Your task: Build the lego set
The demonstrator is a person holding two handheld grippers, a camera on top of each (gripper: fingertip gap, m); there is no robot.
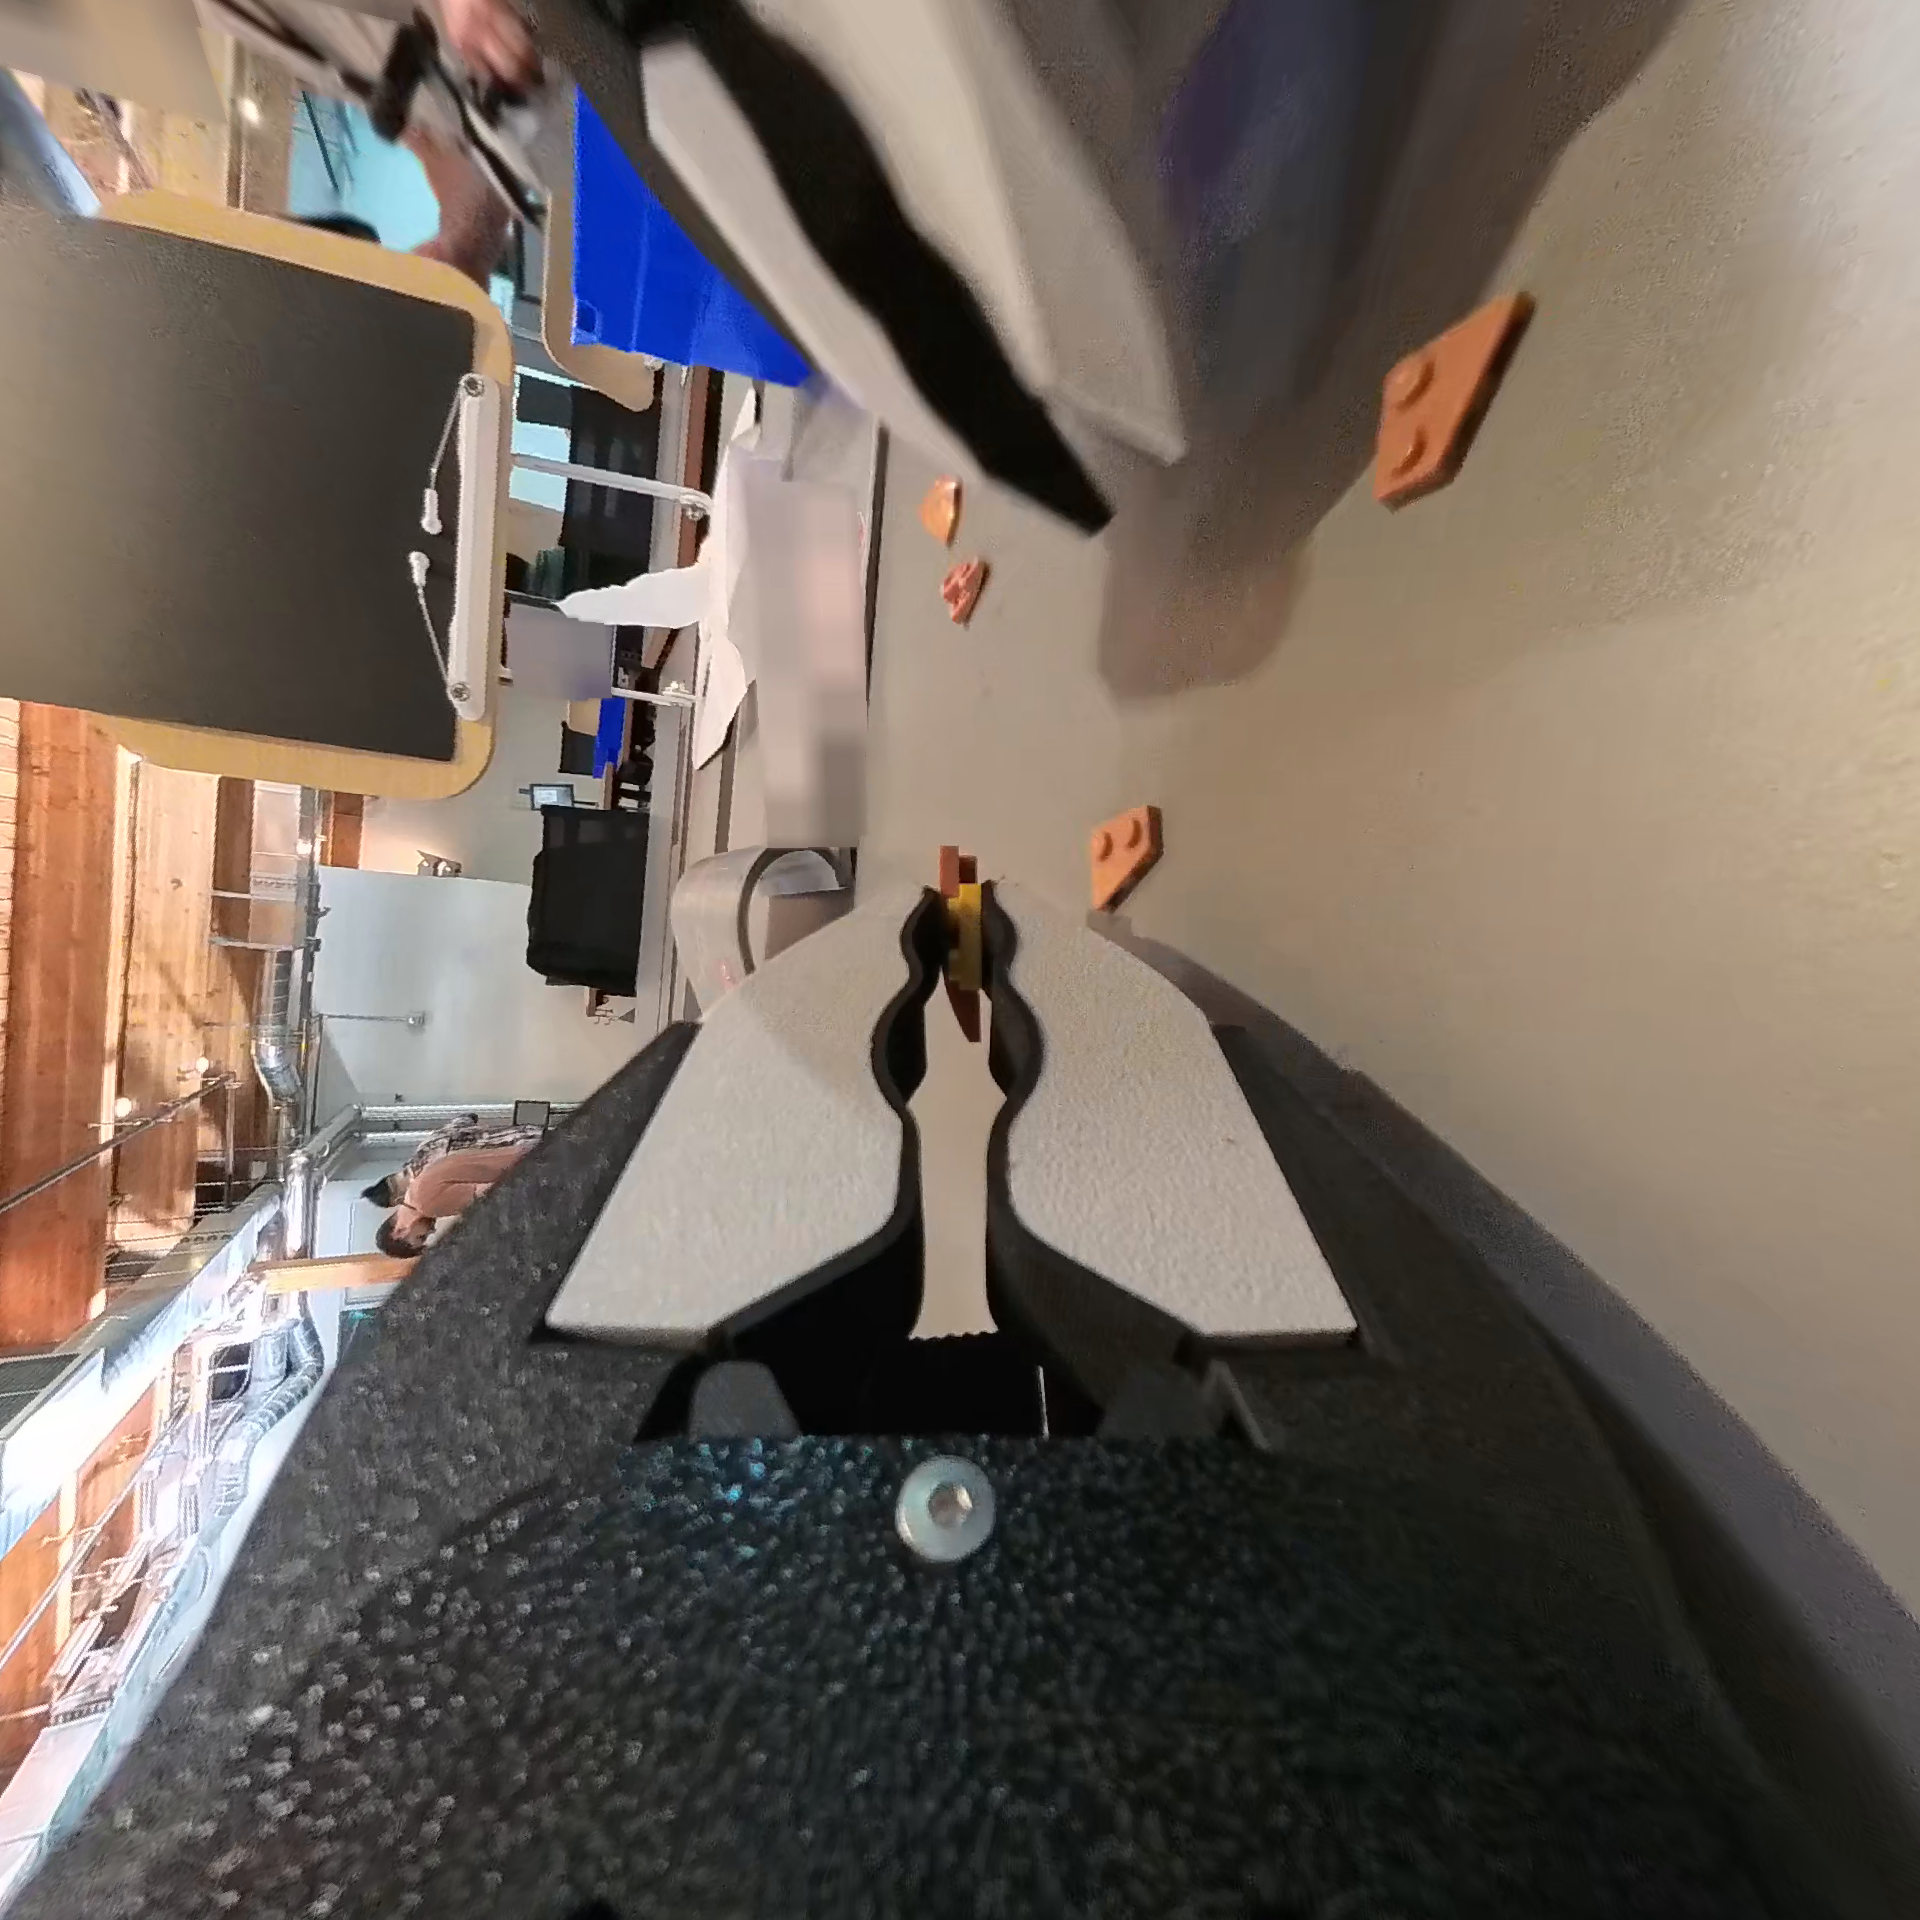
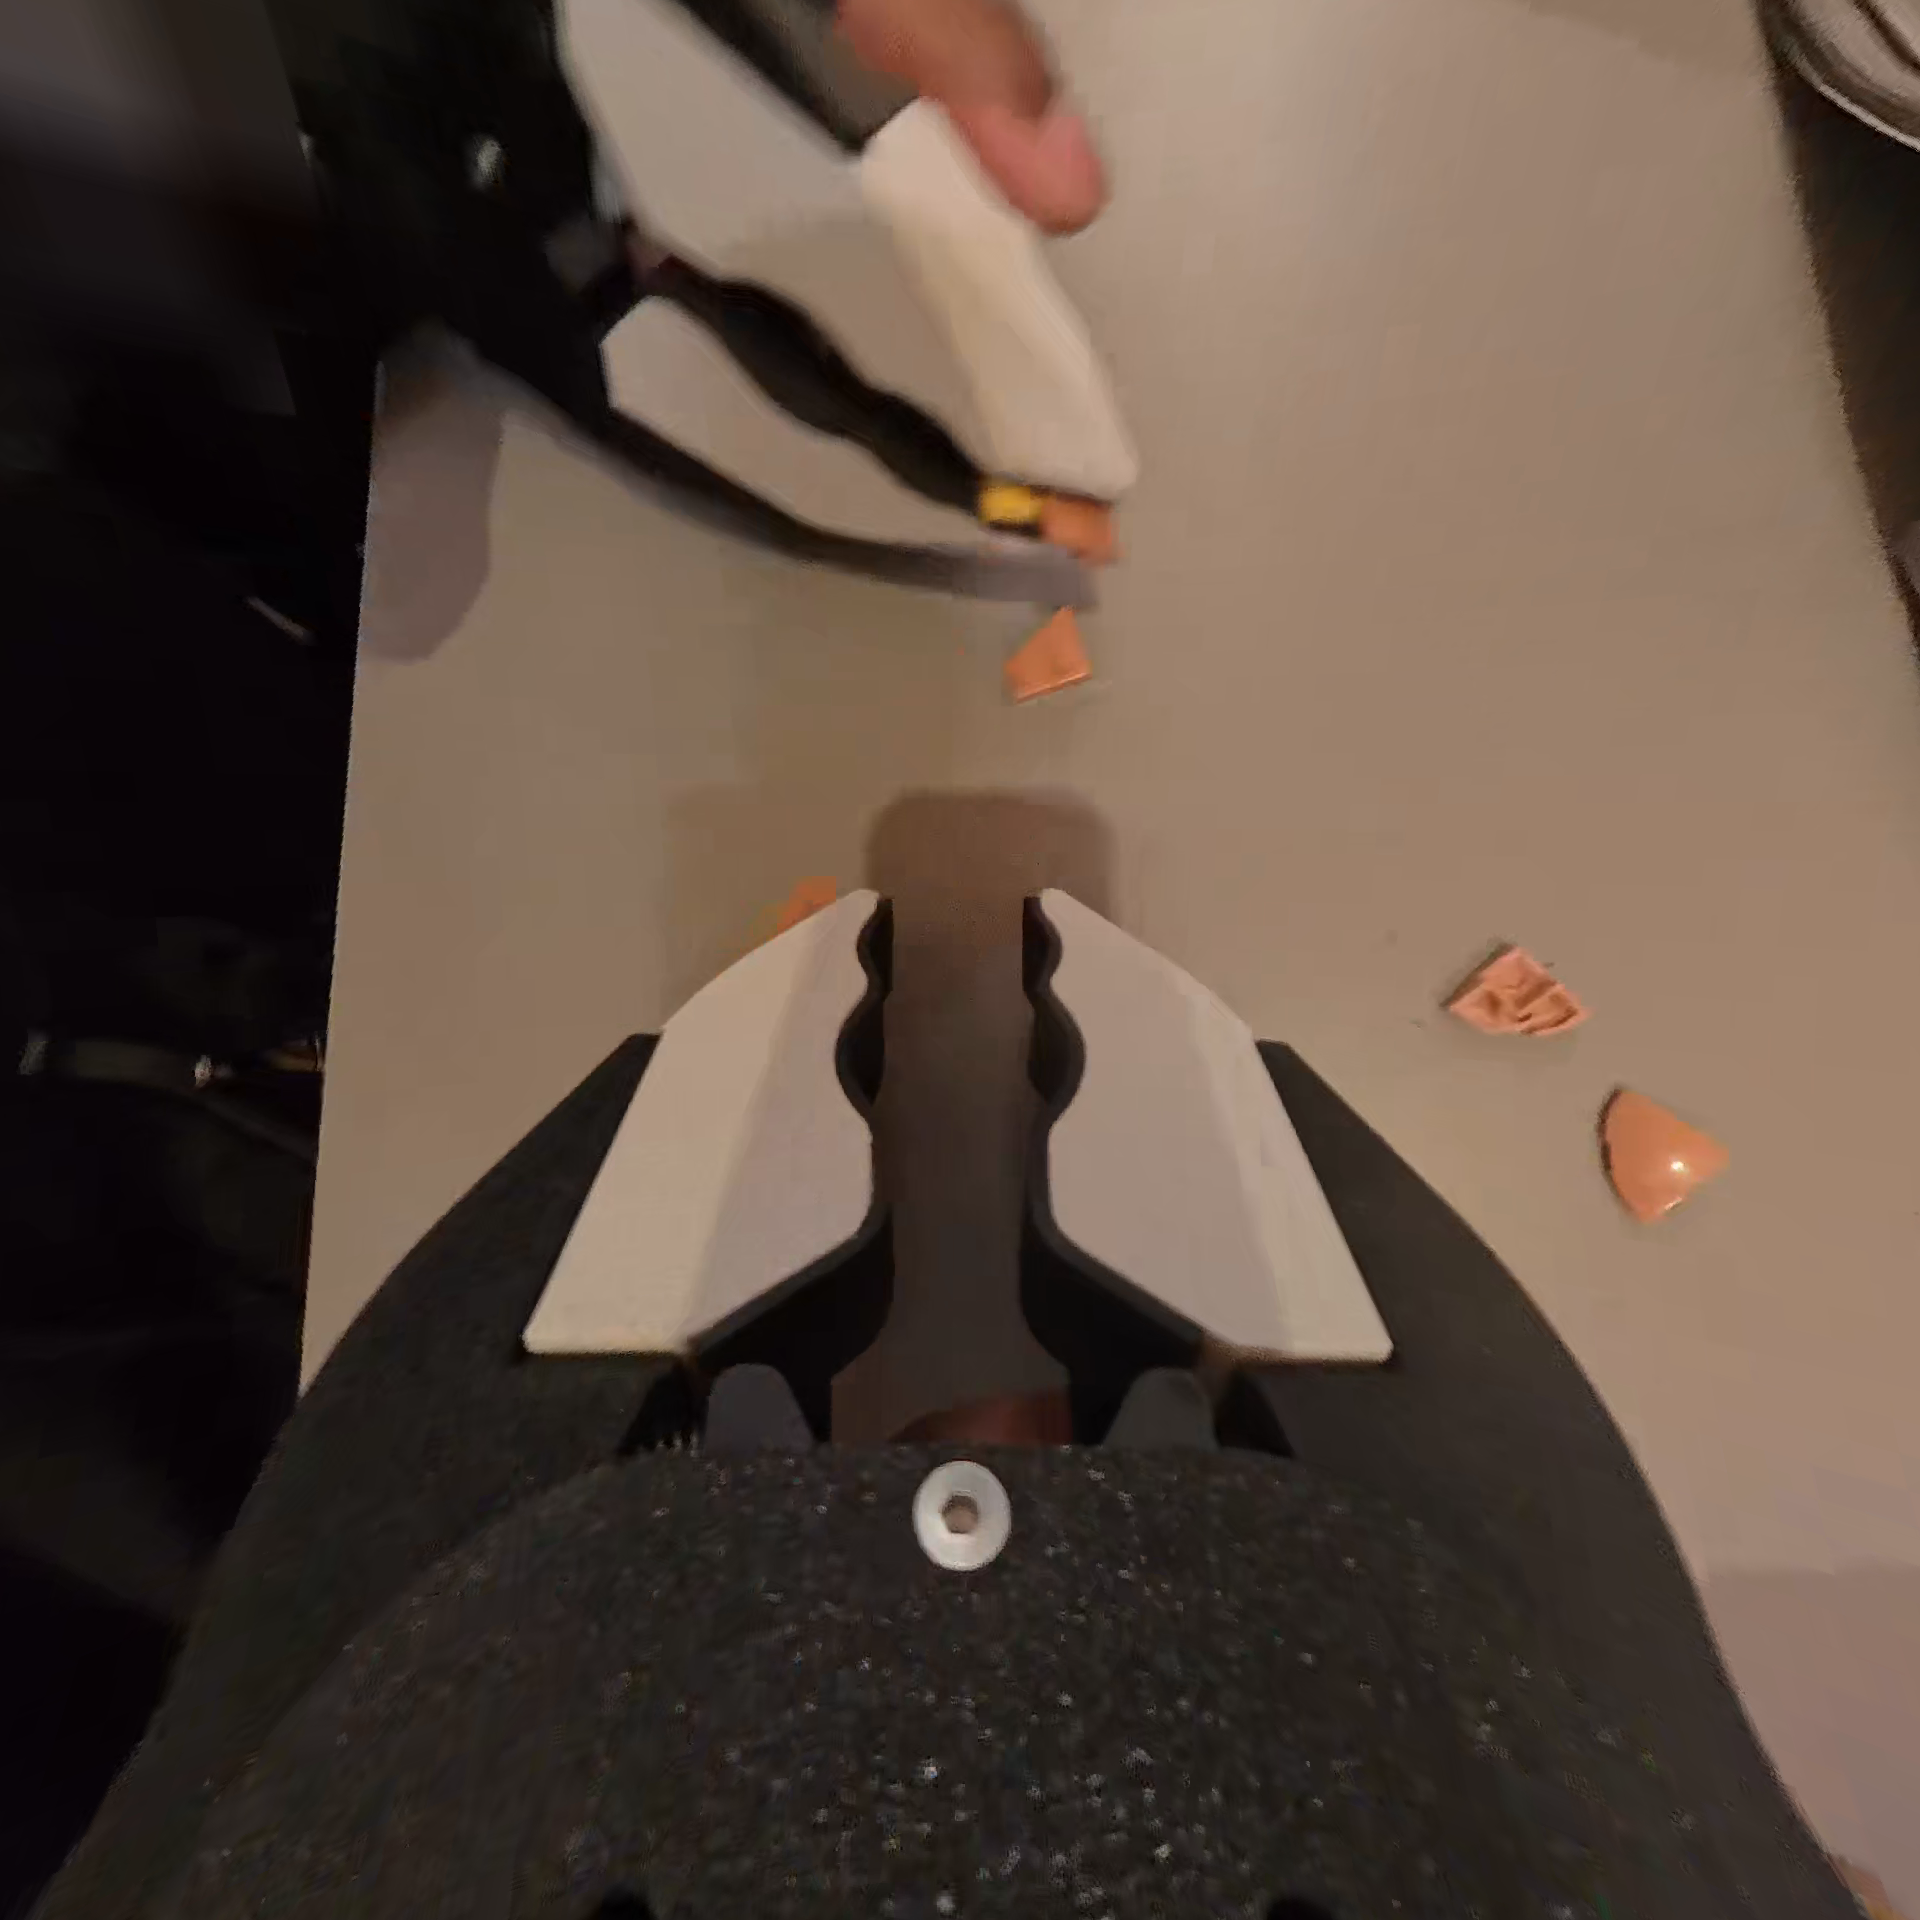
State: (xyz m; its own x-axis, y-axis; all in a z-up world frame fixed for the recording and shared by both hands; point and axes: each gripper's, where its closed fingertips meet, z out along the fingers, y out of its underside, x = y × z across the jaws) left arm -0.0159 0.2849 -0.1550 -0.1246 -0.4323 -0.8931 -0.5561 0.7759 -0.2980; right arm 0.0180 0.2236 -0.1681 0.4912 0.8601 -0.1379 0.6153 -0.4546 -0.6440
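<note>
Closely pinched between the pads of our left gripper sits a small stack of toy plates, a yellow plate against a brown plate, held on edge with its long axis along the fingers. Our right gripper hangs over the grey table with its jaws apart and nothing between them. Nearest it, a small orange piece peeks from beside its left fingertip. An orange wedge plate lies ahead, between the two tools, just beside the left one. Off to the right rest a pale upturned piece and a rounded orange piece.
</note>
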